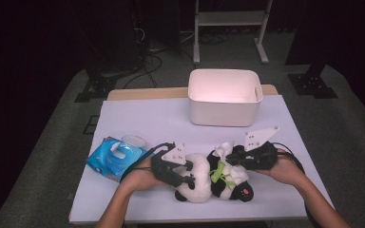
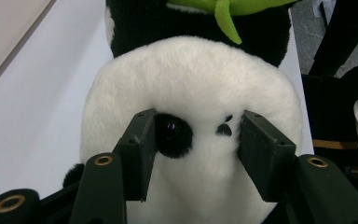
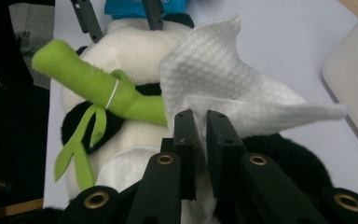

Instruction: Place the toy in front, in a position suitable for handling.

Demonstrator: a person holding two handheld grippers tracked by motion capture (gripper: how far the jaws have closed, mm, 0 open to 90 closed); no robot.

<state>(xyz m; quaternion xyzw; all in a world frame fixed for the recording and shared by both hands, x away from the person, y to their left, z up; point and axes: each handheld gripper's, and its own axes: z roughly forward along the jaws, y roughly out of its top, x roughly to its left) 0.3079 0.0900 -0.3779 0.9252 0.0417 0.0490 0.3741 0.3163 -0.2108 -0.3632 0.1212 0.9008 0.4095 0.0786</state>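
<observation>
A black and white panda plush [image 1: 199, 183] lies on its side on the white table cover, a green bamboo stalk [image 1: 217, 172] tucked against its body. My left gripper [image 1: 188, 172] is shut on the panda's head [image 2: 191, 79]; its pads press into the fur on either side of the eye and nose. My right gripper [image 1: 228, 159] comes in from the right, shut on a white wipe [image 1: 225, 149]. The wipe [image 3: 205, 70] fans out above its jaws and rests against the panda's body beside the bamboo stalk [image 3: 88, 84].
A blue pack of wipes [image 1: 114, 158] lies to the left of the panda. A white bin [image 1: 224, 114] stands at the back middle of the table cover [image 1: 147, 118]. The table's front edge runs just below the plush.
</observation>
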